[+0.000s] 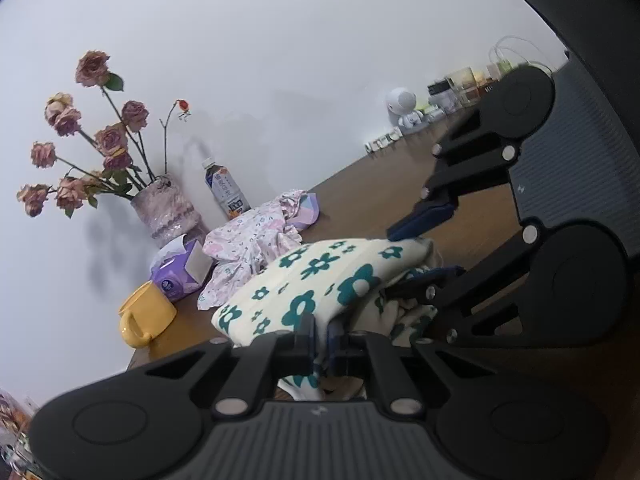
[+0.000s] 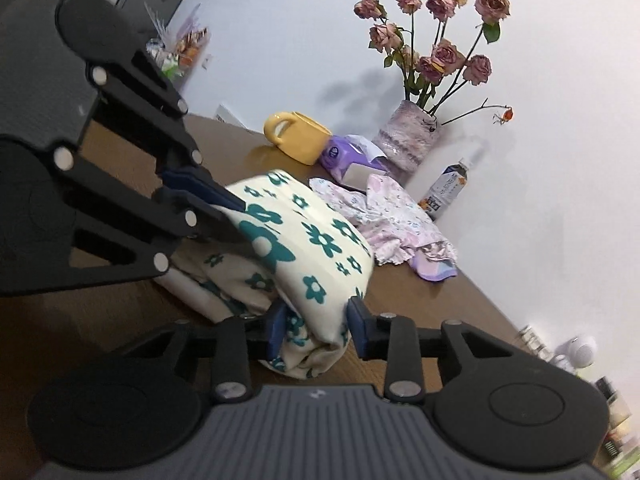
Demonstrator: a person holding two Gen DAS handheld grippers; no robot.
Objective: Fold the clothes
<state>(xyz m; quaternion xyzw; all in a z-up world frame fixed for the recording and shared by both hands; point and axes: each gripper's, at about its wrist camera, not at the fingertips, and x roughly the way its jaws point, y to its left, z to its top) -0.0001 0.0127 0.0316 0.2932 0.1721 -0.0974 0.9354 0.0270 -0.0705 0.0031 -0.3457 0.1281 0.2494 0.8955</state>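
Containers: a pink textured glass vase (image 2: 406, 142) holds dried dusty-pink roses (image 2: 436, 52) and stands against the white wall (image 1: 280, 60). A yellow ceramic mug (image 2: 298, 136) lies tipped on its side; contents cannot be told. A purple tissue pack (image 1: 180, 272) has tissue showing at its opening. A capped plastic drink bottle (image 1: 226, 192) stands upright near the vase.

Surface: brown wooden table (image 1: 400, 172). The cream garment with teal flower print (image 2: 308, 240) lies bunched at the near edge. A crumpled pale pink floral garment (image 1: 252, 248) lies just behind it.

Left gripper (image 1: 322, 344): jaws narrow, pinching a fold of the cream garment. Right gripper (image 2: 316, 332): jaws partly apart, a thick roll of the same garment between the pads, which press its sides.
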